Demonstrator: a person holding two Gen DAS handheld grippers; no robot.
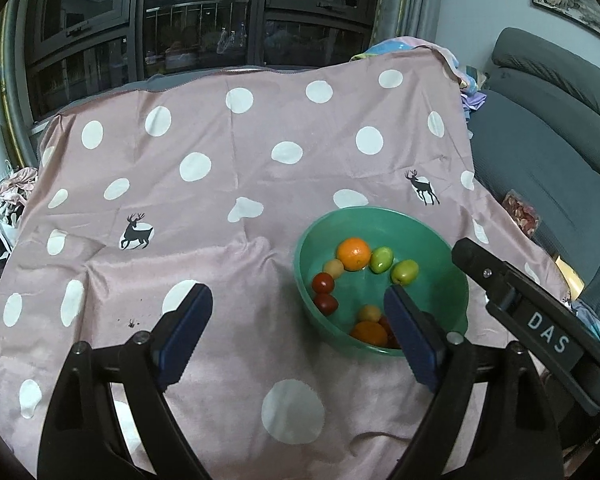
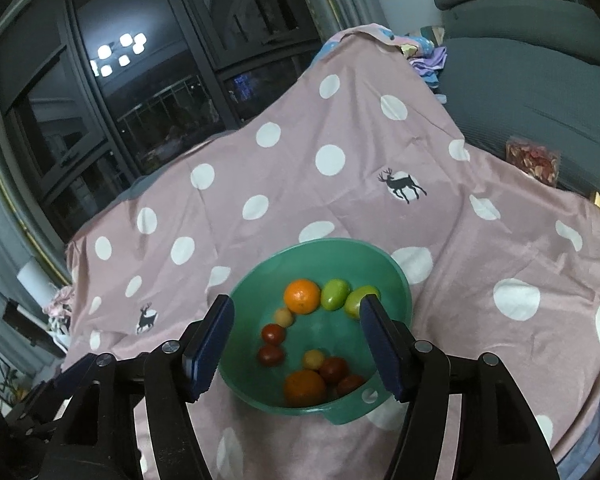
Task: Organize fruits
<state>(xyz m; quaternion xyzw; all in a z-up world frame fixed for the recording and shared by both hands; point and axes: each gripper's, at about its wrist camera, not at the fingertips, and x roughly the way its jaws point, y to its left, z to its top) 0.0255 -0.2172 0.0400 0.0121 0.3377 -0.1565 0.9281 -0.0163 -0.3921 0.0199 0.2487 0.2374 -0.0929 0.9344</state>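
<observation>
A green bowl [image 1: 440, 236] [image 2: 260, 276] sits on a pink polka-dot cloth [image 1: 220, 184] [image 2: 340, 200]. It holds two oranges [image 1: 353, 254] [image 2: 302, 296], two green fruits [image 1: 381, 259] [image 2: 334, 294], several red tomatoes [image 1: 323, 282] [image 2: 273, 334] and small yellow fruits [image 1: 334, 268] [image 2: 284, 316]. My left gripper [image 1: 300, 308] is open and empty, above the cloth just left of the bowl. My right gripper [image 2: 296, 320] is open and empty, above the bowl; its body shows in the left wrist view [image 1: 532, 312].
A grey sofa [image 1: 548, 128] [image 2: 520, 60] stands to the right, with a packet of dried red pieces [image 1: 520, 212] [image 2: 534, 162] on it. Dark windows [image 1: 180, 20] are behind the table. Clutter lies at the far left [image 1: 12, 196].
</observation>
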